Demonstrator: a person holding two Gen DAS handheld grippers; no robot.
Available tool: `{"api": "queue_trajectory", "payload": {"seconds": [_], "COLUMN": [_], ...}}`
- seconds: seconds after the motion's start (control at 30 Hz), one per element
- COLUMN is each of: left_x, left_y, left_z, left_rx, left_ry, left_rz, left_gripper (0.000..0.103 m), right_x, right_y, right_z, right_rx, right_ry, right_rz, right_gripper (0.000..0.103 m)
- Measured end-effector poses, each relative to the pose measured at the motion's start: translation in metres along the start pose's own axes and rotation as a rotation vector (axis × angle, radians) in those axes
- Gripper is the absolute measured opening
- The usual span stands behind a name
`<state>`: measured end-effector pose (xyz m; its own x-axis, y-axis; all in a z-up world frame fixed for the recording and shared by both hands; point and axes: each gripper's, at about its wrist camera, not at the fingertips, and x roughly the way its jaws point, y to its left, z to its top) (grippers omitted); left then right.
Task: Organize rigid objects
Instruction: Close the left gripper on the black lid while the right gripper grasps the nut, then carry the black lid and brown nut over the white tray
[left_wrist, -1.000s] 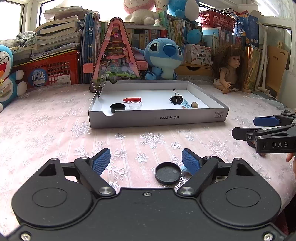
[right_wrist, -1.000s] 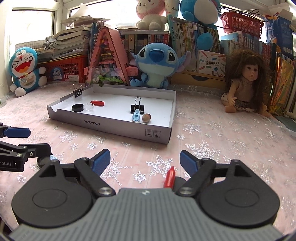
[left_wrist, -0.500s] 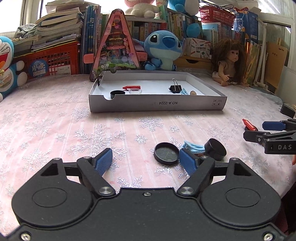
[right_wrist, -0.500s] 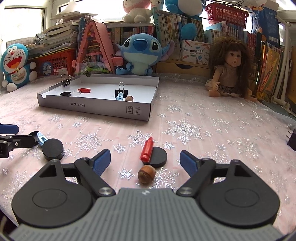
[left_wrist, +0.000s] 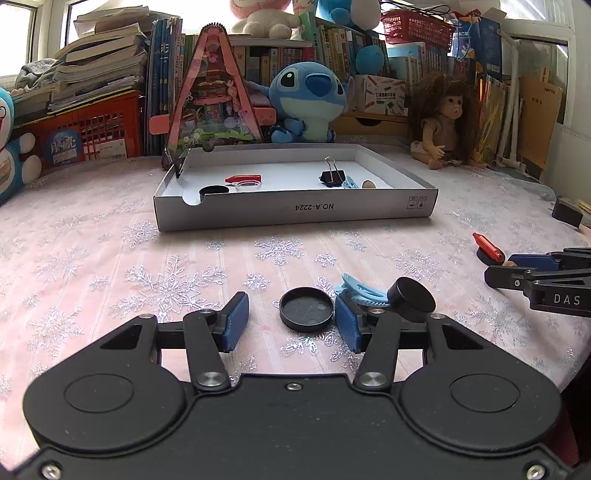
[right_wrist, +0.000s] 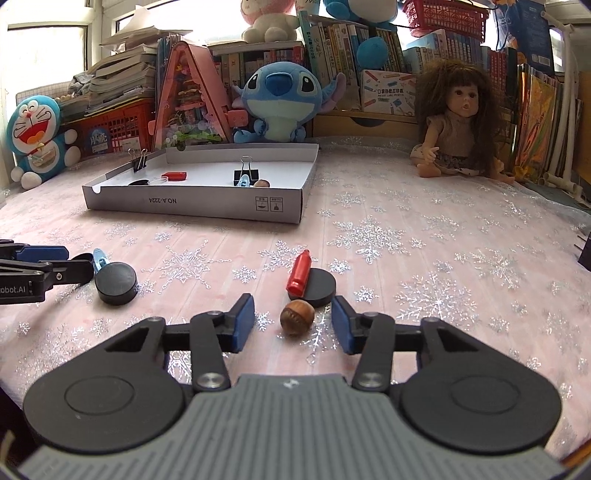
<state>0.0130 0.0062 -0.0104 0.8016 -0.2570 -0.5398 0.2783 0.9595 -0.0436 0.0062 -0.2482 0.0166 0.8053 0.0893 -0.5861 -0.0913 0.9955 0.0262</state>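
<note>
As before, both grippers narrower now.

We have 2 fisheye views, each low over the snowflake tablecloth (left_wrist: 110, 258), looking forward and slightly down along its own fingers. The left wrist view faces the white tray (left_wrist: 295, 212) nearly head-on; the right wrist view sees that tray (right_wrist: 192, 203) further left and at an angle. Both share the tray, the blue plush (left_wrist: 308, 101), the doll (right_wrist: 458, 118), and each catches the other gripper at its edge.
</note>
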Motion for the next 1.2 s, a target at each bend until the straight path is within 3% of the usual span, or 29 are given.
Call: {"api": "queue_trajectory", "payload": {"seconds": [0.03, 0.07, 0.2, 0.83, 1.2], "left_x": [-0.001, -0.002, -0.006, -0.004, 0.001], "left_y": [0.000, 0.001, 0.007, 0.009, 0.016], "left_z": [0.000, 0.000, 0.004, 0.012, 0.045], "left_rx": [-0.002, -0.010, -0.072, -0.081, -0.096], "left_ry": [-0.004, -0.009, -0.035, -0.031, -0.063], "left_rz": [0.003, 0.012, 0.044, 0.055, 0.067], "left_gripper": [0.038, 0.030, 0.029, 0.029, 0.029], "right_x": [-0.001, -0.002, -0.004, 0.006, 0.018], "right_y": [0.000, 0.001, 0.010, 0.022, 0.024], "right_z": [0.000, 0.000, 0.002, 0.018, 0.043], "right_rx": [0.001, 0.007, -0.011, -0.032, -0.004], "right_ry": [-0.005, -0.008, -0.017, -0.031, -0.028], "right_rz": [0.000, 0.000, 0.037, 0.052, 0.047], "right_gripper": [0.029, 0.022, 0.022, 0.023, 0.023]}}
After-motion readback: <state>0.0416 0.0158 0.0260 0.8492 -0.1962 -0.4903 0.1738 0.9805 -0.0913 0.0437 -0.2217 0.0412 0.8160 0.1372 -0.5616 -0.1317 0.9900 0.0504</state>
